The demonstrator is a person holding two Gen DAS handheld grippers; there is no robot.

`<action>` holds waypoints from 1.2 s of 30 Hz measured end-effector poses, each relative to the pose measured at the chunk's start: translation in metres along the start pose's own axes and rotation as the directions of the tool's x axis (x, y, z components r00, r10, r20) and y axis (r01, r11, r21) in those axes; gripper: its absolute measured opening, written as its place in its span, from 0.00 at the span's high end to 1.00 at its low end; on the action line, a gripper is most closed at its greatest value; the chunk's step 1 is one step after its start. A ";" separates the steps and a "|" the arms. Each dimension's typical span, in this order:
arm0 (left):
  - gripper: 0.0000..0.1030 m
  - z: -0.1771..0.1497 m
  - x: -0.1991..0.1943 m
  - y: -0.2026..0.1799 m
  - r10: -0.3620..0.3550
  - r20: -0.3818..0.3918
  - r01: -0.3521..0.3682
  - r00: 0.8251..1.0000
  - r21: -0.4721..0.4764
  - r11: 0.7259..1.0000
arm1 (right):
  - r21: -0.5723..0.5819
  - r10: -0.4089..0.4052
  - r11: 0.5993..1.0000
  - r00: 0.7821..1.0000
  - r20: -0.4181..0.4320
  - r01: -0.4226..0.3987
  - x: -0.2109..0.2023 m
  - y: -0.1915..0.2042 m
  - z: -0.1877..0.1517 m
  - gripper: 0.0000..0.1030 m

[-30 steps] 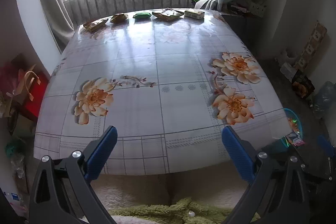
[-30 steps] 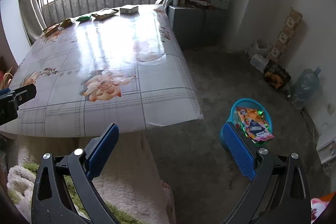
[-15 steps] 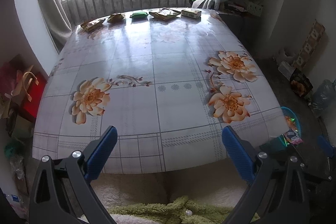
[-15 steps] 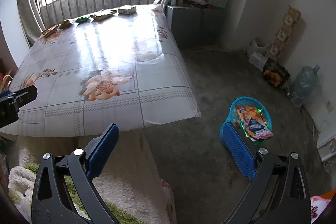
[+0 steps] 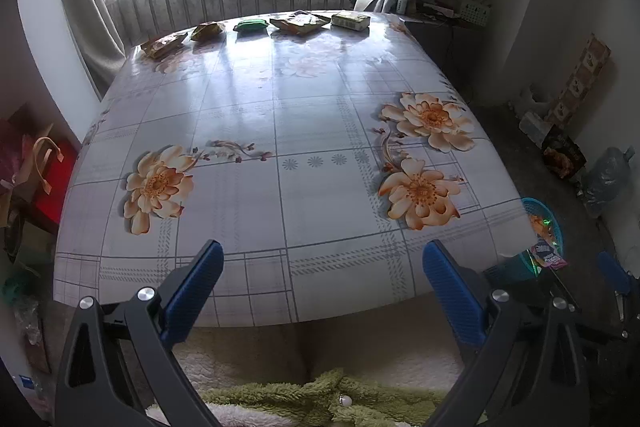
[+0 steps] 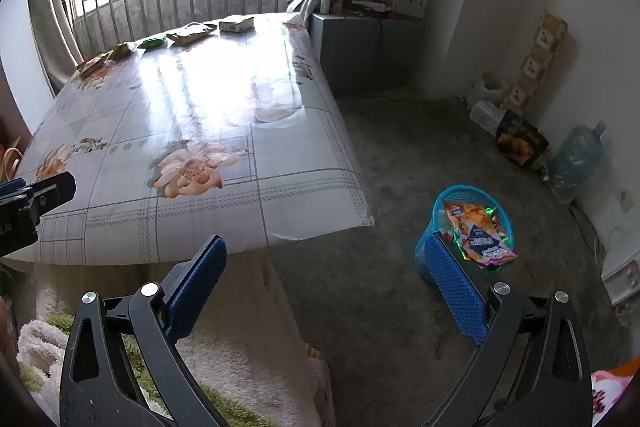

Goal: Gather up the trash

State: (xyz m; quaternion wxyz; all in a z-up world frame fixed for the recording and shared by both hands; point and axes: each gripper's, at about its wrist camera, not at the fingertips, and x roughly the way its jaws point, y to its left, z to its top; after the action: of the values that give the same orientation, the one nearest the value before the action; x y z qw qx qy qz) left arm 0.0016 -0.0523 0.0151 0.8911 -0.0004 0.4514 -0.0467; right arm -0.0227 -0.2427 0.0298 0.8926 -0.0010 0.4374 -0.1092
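The left gripper [image 5: 320, 287] has drawn back slightly from the table [image 5: 280, 107].

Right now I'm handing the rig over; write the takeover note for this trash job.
Left gripper: open, empty, at the table's near edge.
Right gripper: open, empty, out over the floor beside the table.
Blue basket on the floor right of the table already holds snack wrappers.
Left to collect, along the far edge: two brown wrappers, green packet, flat brown packet, small box.
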 end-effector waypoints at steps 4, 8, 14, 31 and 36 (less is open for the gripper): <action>0.05 -0.001 0.000 -0.001 0.001 -0.004 -0.001 1.000 -0.002 1.000 | 0.000 0.002 1.000 1.000 -0.001 -0.002 0.000 0.000 0.000 0.08; 0.05 -0.001 0.001 0.000 0.001 -0.009 -0.001 1.000 -0.004 1.000 | 0.000 0.003 1.000 1.000 -0.002 -0.003 0.000 0.000 0.000 0.08; 0.05 -0.001 0.001 0.001 0.000 -0.009 0.000 1.000 -0.006 1.000 | -0.001 0.003 1.000 1.000 -0.003 -0.003 -0.001 0.001 0.000 0.08; 0.05 -0.004 0.000 0.003 -0.001 -0.010 0.001 1.000 -0.011 1.000 | -0.009 0.003 1.000 1.000 0.005 -0.003 -0.004 0.004 0.000 0.08; 0.05 -0.005 -0.001 0.003 -0.001 -0.007 0.001 1.000 -0.014 1.000 | -0.010 0.003 1.000 1.000 0.009 -0.003 -0.006 0.004 -0.001 0.08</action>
State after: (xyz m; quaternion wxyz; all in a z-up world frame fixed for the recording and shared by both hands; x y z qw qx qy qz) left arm -0.0032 -0.0488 0.0128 0.8894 -0.0066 0.4550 -0.0437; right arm -0.0261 -0.2377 0.0338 0.8948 -0.0051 0.4337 -0.1056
